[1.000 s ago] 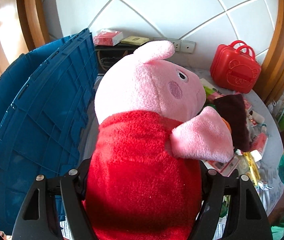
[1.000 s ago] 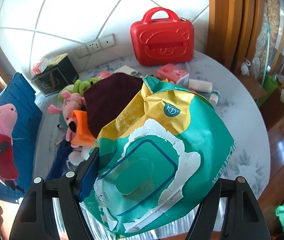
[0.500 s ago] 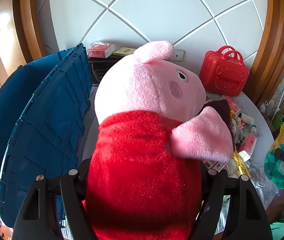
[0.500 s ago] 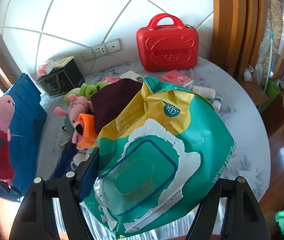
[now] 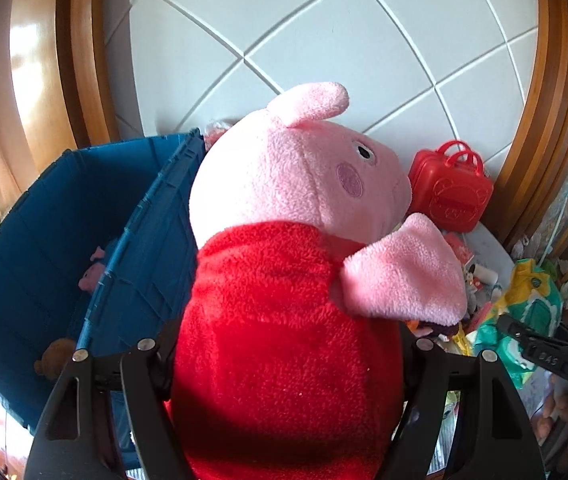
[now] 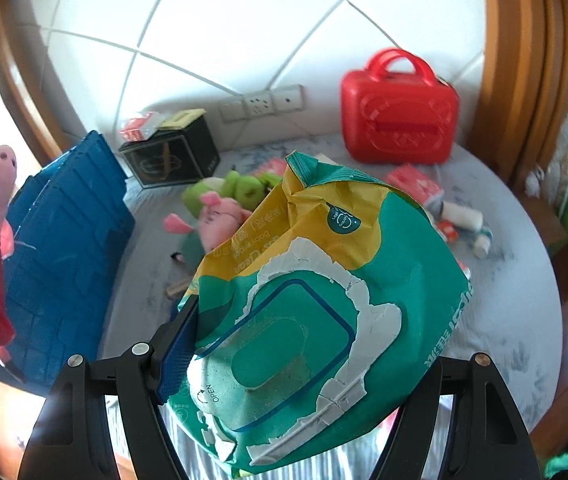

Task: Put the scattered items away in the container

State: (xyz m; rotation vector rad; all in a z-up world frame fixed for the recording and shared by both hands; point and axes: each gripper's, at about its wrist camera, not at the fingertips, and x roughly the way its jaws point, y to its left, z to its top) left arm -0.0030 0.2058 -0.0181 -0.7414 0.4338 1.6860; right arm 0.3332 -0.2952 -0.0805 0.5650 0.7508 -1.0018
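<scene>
My left gripper [image 5: 284,364] pinches the pig plush [image 5: 284,280] around its red belly, fingers pressed into the fur on both sides, plush up in the air just beside the open blue crate [image 5: 44,240]. My right gripper [image 6: 284,364] clamps the green and yellow wipes pack [image 6: 307,300] across its width, raised above the round table [image 6: 523,300].

Risks: the plush is big and top-heavy, with the head well above my fingers, so it could tip or squirm out of the soft belly grip before it clears the crate wall [image 5: 152,240]. Its dangling legs could snag the rim. The crate's flap stands up between the table and the opening, so I may knock it with either load. The wipes pack is slack and crinkled, held near its lower end; it could fold and slide out. Both hands heading for one opening could collide.

Crate already holds a small pink toy [image 5: 92,276] and a brown one [image 5: 54,356].

Writing: "OPEN" with an arrow by the pack's resealable flap; mirrored-looking print near the yellow top, something like "Body Wipes", not certain. Side text too warped to read. The red case [image 6: 399,116] has a bear face embossed, no text I can read.
</scene>
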